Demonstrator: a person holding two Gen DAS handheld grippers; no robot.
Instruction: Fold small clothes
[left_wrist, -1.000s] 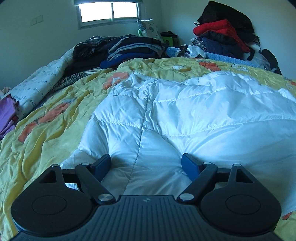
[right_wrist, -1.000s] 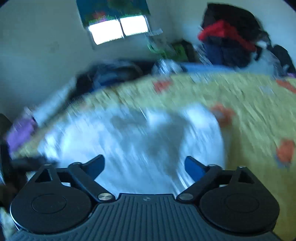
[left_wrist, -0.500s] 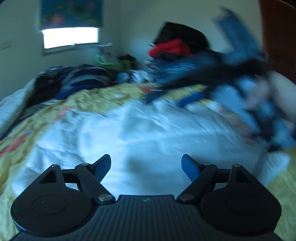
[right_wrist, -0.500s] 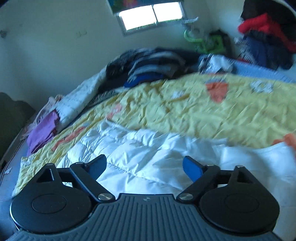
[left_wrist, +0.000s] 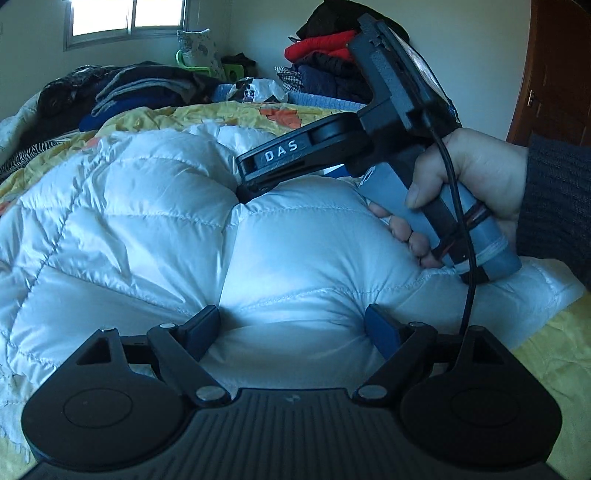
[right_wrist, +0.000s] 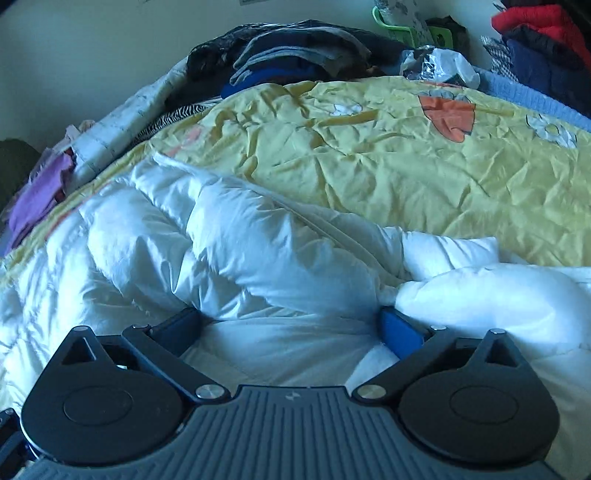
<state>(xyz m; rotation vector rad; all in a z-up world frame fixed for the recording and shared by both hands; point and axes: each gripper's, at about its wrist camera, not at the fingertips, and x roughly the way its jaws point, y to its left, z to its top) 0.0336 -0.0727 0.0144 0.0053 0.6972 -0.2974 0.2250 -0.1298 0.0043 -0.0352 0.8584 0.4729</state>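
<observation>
A white quilted puffy garment (left_wrist: 147, 206) lies spread on the bed; it also fills the near part of the right wrist view (right_wrist: 229, 254). My left gripper (left_wrist: 293, 323) is open, its blue pads pressed down into the garment's near part. My right gripper (right_wrist: 291, 325) is open, jaws wide, pushed into the puffy fabric near a bunched fold. In the left wrist view the right gripper's body and the hand that holds it (left_wrist: 465, 173) rest on the garment, tip dug in near the middle.
A yellow bedcover with orange prints (right_wrist: 388, 147) lies under the garment. Dark folded clothes (left_wrist: 140, 88) are piled at the bed's far end, and a red and navy pile (left_wrist: 325, 55) at far right. Purple cloth (right_wrist: 37, 195) lies at the left edge. A wooden door (left_wrist: 554, 74) stands right.
Both grippers have come down onto the white garment. The right gripper has swung in front of the left camera and now rests on the fabric. Both jaws stay open.
</observation>
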